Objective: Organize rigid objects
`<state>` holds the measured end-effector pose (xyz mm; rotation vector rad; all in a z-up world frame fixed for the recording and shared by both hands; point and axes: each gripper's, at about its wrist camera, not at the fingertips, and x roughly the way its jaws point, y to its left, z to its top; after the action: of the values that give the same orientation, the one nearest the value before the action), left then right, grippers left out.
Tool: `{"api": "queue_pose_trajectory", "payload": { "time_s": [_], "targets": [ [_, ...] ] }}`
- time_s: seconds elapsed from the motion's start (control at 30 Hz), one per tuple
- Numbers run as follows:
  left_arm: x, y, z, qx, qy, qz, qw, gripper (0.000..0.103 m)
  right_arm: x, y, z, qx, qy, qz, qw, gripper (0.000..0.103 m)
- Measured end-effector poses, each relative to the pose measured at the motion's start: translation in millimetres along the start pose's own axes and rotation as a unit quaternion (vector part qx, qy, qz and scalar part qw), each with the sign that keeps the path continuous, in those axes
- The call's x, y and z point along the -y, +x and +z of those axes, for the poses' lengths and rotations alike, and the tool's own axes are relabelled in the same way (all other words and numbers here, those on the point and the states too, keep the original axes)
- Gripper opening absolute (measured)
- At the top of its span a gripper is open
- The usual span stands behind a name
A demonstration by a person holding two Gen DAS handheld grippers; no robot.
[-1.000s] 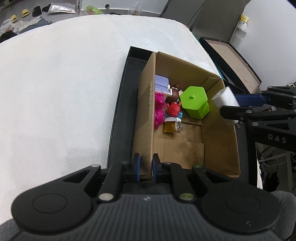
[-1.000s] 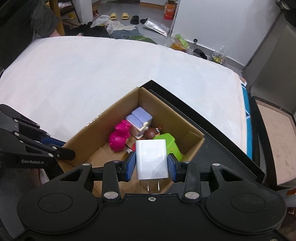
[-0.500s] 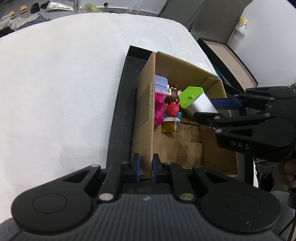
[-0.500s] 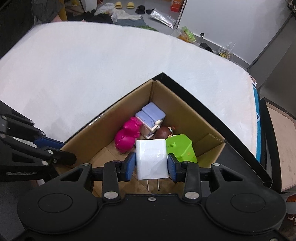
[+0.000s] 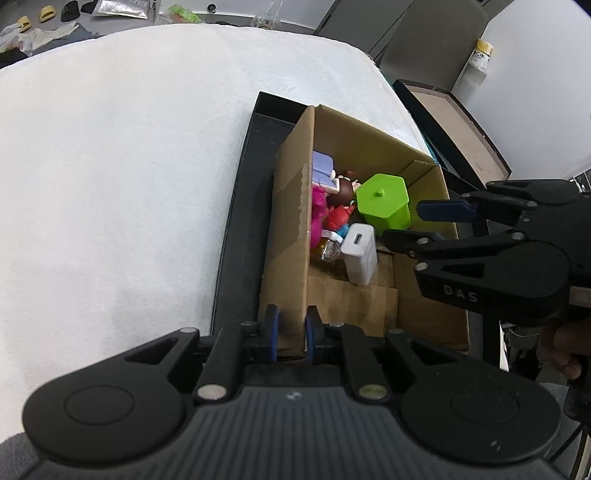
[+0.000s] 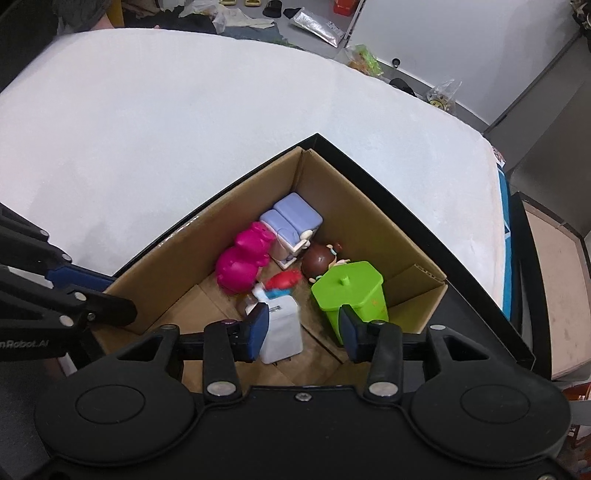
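A cardboard box (image 5: pixel 424 306) stands in a black tray (image 5: pixel 240 221) on the white table. My left gripper (image 5: pixel 290 330) is shut on the box's near side wall. The white charger (image 5: pixel 360 254) lies loose on the box floor, leaning on the toys, clear of my right gripper (image 5: pixel 404 221). In the right wrist view the charger (image 6: pixel 282 332) sits below my right gripper (image 6: pixel 303 332), whose jaws are opening with no pad pressing on it. Also inside are a green hexagonal container (image 6: pixel 351 291), a pink toy (image 6: pixel 243 262), a lilac toy fridge (image 6: pixel 291 221) and a brown-haired figurine (image 6: pixel 321 258).
The white padded table (image 5: pixel 129 166) spreads left of and beyond the tray. A flat dark case with a brown lining (image 5: pixel 461 122) lies off the table's right edge. Shoes, bags and wrappers litter the floor (image 6: pixel 314 26) behind the table.
My right gripper sank into the box over the green container, its jaws widened, and the white charger dropped from them onto the box floor. The left gripper kept still on the wall.
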<state>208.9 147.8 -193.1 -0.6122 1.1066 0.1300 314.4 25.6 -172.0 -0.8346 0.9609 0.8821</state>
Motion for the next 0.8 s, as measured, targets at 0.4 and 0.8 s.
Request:
{"api": "queue_pose_trajectory", "payload": {
  "time_s": [0.4, 0.8],
  "targets": [
    [3.1, -0.7, -1.3, 0.003, 0.002, 0.008, 1.0000, 0.013, 17.8, -31.0, -18.2, 0.028, 0.049, 0.015, 0.998, 0.053],
    [10.7, -5.9, -1.2, 0.009, 0.004, 0.023, 0.9997, 0.012, 39.7, -65.7, -53.9, 0.075, 0.123, 0.024, 0.989, 0.073]
  ]
}}
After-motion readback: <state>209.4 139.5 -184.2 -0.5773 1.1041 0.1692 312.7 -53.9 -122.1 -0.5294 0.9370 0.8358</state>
